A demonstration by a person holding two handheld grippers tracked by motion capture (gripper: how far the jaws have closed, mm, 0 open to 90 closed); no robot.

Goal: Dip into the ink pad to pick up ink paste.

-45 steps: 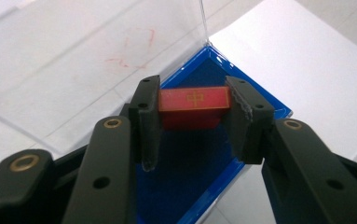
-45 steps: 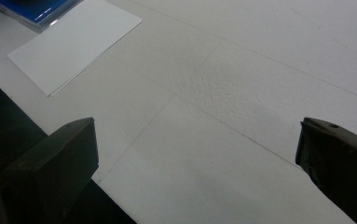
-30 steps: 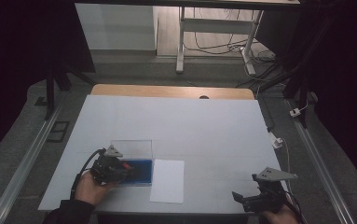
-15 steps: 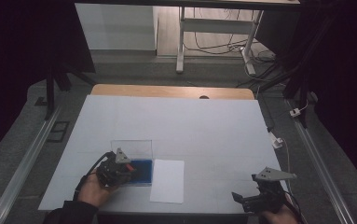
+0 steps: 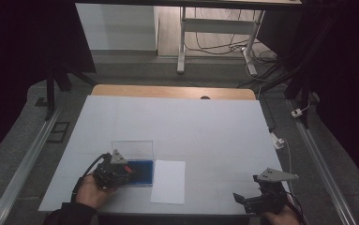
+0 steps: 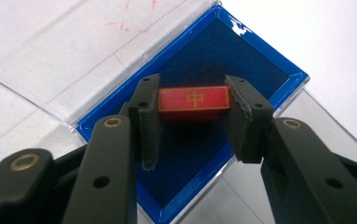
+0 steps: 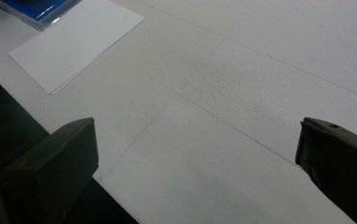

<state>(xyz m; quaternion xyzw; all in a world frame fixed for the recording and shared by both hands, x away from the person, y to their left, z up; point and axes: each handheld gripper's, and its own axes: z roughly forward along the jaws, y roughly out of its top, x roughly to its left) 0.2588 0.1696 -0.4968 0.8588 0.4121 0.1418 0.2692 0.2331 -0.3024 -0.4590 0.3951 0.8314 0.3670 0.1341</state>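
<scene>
A small red block [image 6: 192,99] with a gold character on its top sits between the pads of my left gripper [image 6: 192,92], which is shut on its two ends. Under it lies an open case with a blue lining [image 6: 199,154]; I cannot tell whether the block rests on the lining or hangs just above it. From the high view, the left gripper [image 5: 116,168] is at the left end of the blue case [image 5: 142,172], whose clear lid [image 5: 132,150] stands up behind. My right gripper [image 5: 243,200] is at the table's front right, open [image 7: 197,140] over bare table.
A white sheet of paper [image 5: 168,181] lies flat just right of the case, also seen as the paper [image 7: 76,44] from the right gripper. The white table top [image 5: 205,126] ends close in front of both hands. A wooden strip [image 5: 168,92] runs along its far edge.
The left hand and its gripper have shifted slightly at the case's left end. The right gripper has stayed where it was.
</scene>
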